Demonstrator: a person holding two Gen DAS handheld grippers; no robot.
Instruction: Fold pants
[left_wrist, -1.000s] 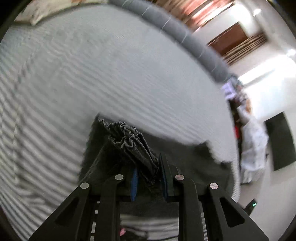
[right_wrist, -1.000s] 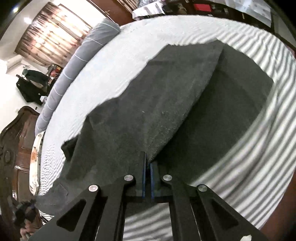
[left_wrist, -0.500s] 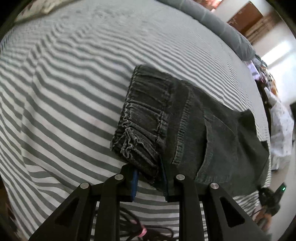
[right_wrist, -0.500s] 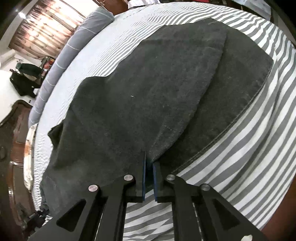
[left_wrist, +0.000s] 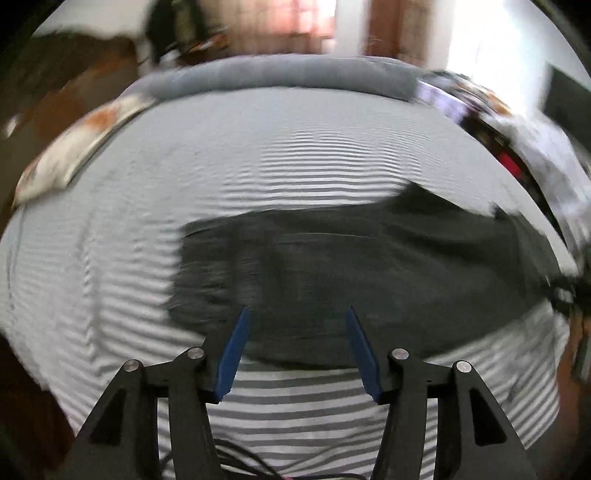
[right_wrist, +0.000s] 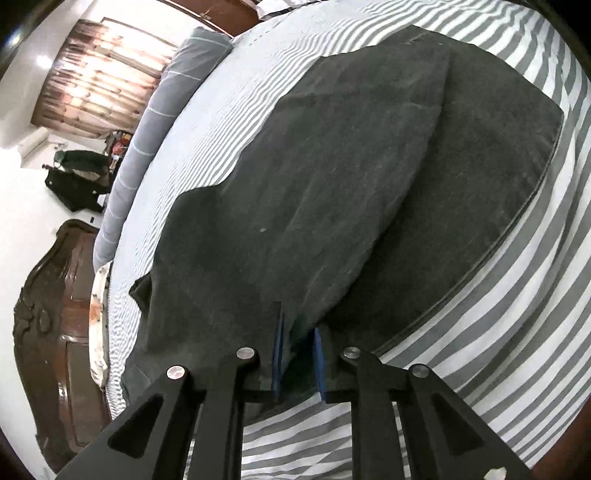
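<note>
Pants (left_wrist: 369, 273) flat on striped bed (left_wrist: 295, 166), left gripper (left_wrist: 297, 314) opening empty, right gripper (right_wrist: 297, 325) opening around hem

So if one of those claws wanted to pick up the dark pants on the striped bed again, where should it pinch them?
Probably the near edge of the dark pants, approached from the bedside. In the right wrist view the upper layer's hem ends at the right gripper, whose jaws are opening around it: a thin free edge to pinch. The left gripper, also opening, has nothing between its fingers.
</note>
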